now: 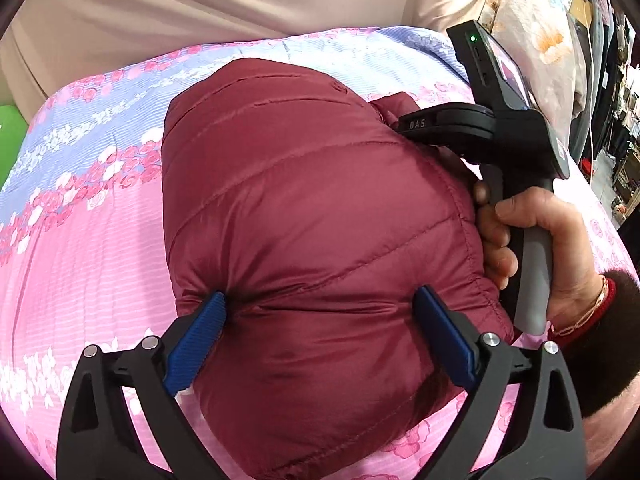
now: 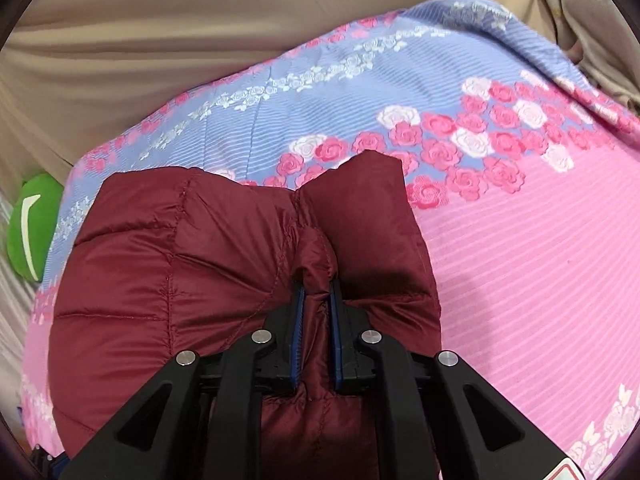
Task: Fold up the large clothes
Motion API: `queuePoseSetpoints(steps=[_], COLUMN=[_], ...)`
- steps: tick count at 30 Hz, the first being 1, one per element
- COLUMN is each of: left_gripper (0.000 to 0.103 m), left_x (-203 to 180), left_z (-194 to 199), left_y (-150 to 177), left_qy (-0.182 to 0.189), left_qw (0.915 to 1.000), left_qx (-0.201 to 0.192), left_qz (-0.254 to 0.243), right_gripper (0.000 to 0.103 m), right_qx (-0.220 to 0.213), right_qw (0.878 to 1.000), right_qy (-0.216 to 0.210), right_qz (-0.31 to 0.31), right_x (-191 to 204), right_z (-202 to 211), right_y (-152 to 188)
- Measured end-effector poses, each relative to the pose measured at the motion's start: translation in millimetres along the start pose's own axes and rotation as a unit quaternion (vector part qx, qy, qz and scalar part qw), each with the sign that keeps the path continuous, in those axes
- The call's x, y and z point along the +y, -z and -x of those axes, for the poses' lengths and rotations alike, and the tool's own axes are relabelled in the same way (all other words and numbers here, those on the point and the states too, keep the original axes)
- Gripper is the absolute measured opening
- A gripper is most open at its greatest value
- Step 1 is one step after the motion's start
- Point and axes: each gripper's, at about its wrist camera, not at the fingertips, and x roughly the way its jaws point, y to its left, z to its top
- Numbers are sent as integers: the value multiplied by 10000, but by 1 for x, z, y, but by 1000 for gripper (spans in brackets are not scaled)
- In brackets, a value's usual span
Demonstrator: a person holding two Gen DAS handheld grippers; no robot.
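Note:
A dark red quilted puffer jacket (image 1: 304, 216) lies bunched into a thick bundle on the pink and blue flowered bedsheet (image 1: 80, 240). My left gripper (image 1: 320, 312) is open wide, its blue pads pressed against the near edge of the jacket on both sides. My right gripper (image 2: 318, 304) is shut on a pinched fold of the jacket (image 2: 200, 280) at its edge. The right gripper also shows in the left wrist view (image 1: 404, 124), held by a hand on the jacket's far right side.
Beige fabric (image 2: 160, 20) runs along the back of the bed. A green object (image 2: 32, 224) lies at the left edge of the sheet. A patterned pillow (image 1: 532, 28) and a cluttered room show at the far right.

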Motion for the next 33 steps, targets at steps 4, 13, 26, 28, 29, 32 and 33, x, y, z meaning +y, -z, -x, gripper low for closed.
queuePoseSetpoints(steps=[4, 13, 26, 28, 29, 32, 33], left_gripper=[89, 91, 85, 86, 87, 89, 90], left_x=[19, 74, 94, 83, 78, 62, 58], left_z=[22, 28, -25, -25, -26, -23, -20], left_y=[-5, -13, -51, -59, -61, -59, -58], left_qy=[330, 753, 1114, 528, 310, -270, -420], left_qw=[9988, 9909, 9878, 9970, 9989, 9996, 9989], left_qx=[-36, 133, 357, 104, 43, -88, -137], left_qz=[372, 1108, 1028, 558, 361, -30, -129], right_gripper=[21, 55, 30, 36, 43, 54, 54], right_qx=[-190, -402, 61, 80, 100, 122, 145], right_qw=[9994, 9988, 9968, 9971, 9974, 9975, 9970], right_qy=[-102, 21, -623, -641, -591, -463, -494], right_qz=[-271, 291, -499, -403, -387, -514, -576], right_x=[-6, -9, -10, -4, -5, -11, -13], right_z=[33, 141, 103, 97, 90, 88, 91], right_y=[-2, 69, 94, 93, 94, 97, 96])
